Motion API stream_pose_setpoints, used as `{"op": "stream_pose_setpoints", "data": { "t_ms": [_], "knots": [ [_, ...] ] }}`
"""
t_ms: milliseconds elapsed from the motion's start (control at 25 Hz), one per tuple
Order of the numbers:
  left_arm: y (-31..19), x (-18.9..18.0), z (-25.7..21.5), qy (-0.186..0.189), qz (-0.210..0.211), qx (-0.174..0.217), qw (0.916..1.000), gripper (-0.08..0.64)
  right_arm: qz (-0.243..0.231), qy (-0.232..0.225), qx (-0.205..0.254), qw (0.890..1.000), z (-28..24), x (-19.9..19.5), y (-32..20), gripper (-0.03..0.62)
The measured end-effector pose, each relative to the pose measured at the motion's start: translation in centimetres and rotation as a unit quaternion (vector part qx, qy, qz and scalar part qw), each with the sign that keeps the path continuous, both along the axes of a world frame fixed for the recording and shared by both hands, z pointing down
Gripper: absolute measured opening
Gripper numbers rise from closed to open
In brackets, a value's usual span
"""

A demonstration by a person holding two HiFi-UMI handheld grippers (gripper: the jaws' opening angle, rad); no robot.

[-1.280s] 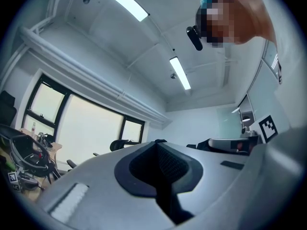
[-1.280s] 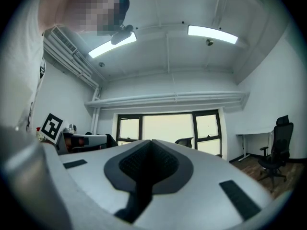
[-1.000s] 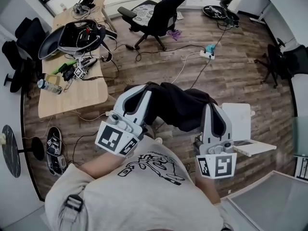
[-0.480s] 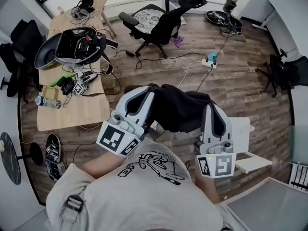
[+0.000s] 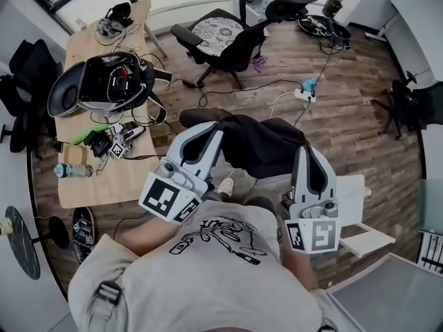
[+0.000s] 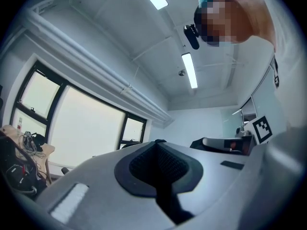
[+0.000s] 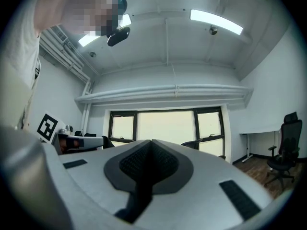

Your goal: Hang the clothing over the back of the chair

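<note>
The left tongs point(image 6: 154, 147) are pressed together along their whole seam, and the right tongs point(image 7: 150, 146) are closed in the same way. In the head view both are clamped on the black clothing point(image 5: 259, 147). It is stretched between them and sags in folds above the wooden floor point(image 5: 346, 123), just in front of the person's printed shirt point(image 5: 208, 251). The left tongs hold its end at 9 o'clock and the right tongs hold its end at 3 o'clock.

The chair point(image 5: 246, 40), black with a patterned seat, stands at 12 o'clock from the clothing, well apart from it, and its back is bare. At 10 o'clock there is a wooden table point(image 5: 104, 178) carrying an open black case point(image 5: 104, 81), cables and a bottle point(image 5: 70, 170). A power strip point(image 5: 309, 88) lies on the floor at 1 o'clock. A low white stand point(image 5: 349, 185) is just beside the right tongs, at 4 o'clock from the clothing.
</note>
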State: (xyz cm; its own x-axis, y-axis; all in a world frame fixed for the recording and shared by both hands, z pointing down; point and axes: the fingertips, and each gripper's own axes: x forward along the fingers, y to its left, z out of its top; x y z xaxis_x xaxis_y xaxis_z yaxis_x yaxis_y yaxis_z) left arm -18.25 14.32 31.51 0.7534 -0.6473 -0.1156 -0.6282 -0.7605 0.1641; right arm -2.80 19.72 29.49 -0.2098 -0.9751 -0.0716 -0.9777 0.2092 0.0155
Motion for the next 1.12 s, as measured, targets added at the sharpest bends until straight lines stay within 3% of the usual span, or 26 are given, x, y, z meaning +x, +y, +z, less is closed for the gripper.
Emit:
{"op": "stream_pose_setpoints", "data": {
  "t_ms": [600,1120],
  "knots": [
    [-6.6,2.0,1.0,0.003,-0.01,-0.01,0.9999,0.008,0.004,-0.011,0.009,1.0,0.3,3.3,-7.0,0.008],
    [-15.6,10.4,1.7,-0.01,-0.016,-0.025,0.9995,0.008,0.001,-0.03,0.007,1.0,1.1,12.2,-16.1,0.008]
  ]
}}
